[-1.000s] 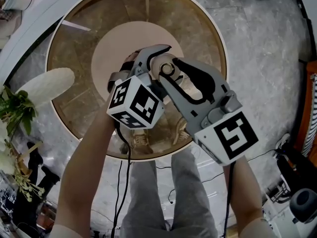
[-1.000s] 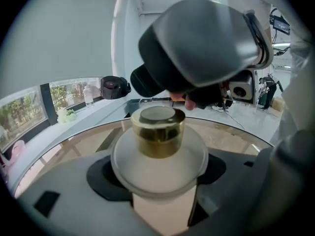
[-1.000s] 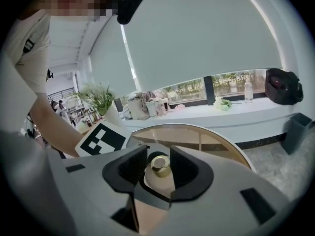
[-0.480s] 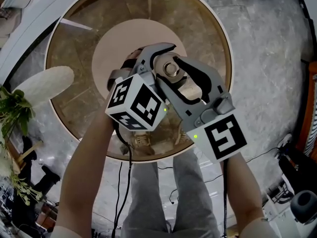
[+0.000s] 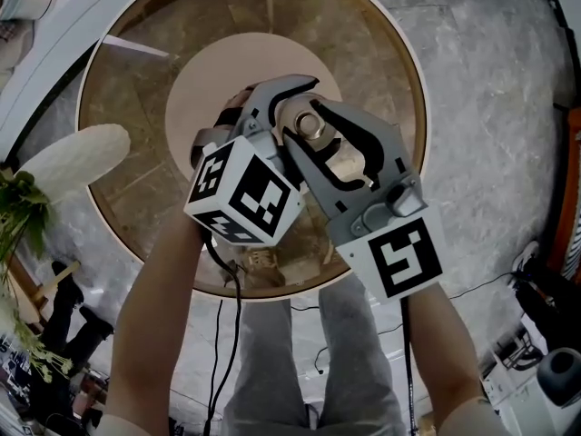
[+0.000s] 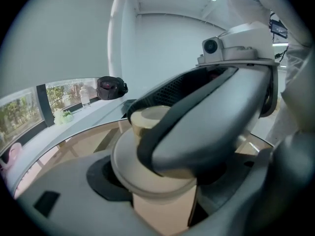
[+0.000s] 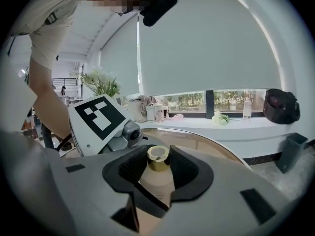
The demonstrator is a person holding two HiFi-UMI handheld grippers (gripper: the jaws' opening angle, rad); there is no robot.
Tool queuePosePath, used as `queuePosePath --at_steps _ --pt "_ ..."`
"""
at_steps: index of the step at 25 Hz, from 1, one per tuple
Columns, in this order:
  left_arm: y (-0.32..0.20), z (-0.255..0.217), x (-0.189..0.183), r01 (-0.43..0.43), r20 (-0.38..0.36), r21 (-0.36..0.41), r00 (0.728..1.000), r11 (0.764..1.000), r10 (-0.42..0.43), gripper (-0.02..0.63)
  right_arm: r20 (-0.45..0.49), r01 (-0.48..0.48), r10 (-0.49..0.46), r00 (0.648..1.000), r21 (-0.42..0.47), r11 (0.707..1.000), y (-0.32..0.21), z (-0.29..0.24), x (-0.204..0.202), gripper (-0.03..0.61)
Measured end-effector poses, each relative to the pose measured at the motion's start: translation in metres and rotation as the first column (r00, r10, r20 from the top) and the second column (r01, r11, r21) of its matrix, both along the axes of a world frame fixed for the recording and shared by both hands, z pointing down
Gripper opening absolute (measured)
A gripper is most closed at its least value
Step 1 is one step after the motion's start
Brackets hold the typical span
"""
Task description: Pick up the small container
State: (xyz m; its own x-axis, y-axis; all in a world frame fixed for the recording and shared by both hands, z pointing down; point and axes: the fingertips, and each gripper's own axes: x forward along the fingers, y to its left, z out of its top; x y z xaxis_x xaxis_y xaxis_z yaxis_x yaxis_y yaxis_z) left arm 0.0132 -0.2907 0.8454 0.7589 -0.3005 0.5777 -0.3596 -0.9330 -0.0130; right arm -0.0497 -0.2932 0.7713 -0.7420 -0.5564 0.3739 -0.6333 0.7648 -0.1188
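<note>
r gripper (image 5: 309,130) just closing on gold cap (image 7: 158,158); l gripper (image 5: 259,107) holds small container (image 6: 162,205)

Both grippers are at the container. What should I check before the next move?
1. Is the container gripped in the left gripper: ok.
2. Is the cap between the jaws of the right gripper, which have just been closing: ok.
3. Are the right pads tight on the cap: cannot tell.
4. Is the container upright: ok.
5. Is the container clear of the table: cannot tell.
</note>
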Motion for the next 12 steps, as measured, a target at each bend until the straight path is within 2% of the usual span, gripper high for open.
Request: queuePosePath --at_steps 7,12 --pt "-0.0004 -0.0008 -0.0007 0.005 0.008 0.002 1.0 1.0 -0.005 0.328 0.001 -0.002 0.002 1.0 -0.003 1.0 0.0011 -0.0002 0.0006 0.138" --pt "0.0076 -0.0029 0.0026 0.003 -0.001 -0.033 1.0 0.999 -0.003 0.328 0.01 -0.003 0.003 1.0 -0.012 1.0 0.0062 -0.0033 0.0028 0.137"
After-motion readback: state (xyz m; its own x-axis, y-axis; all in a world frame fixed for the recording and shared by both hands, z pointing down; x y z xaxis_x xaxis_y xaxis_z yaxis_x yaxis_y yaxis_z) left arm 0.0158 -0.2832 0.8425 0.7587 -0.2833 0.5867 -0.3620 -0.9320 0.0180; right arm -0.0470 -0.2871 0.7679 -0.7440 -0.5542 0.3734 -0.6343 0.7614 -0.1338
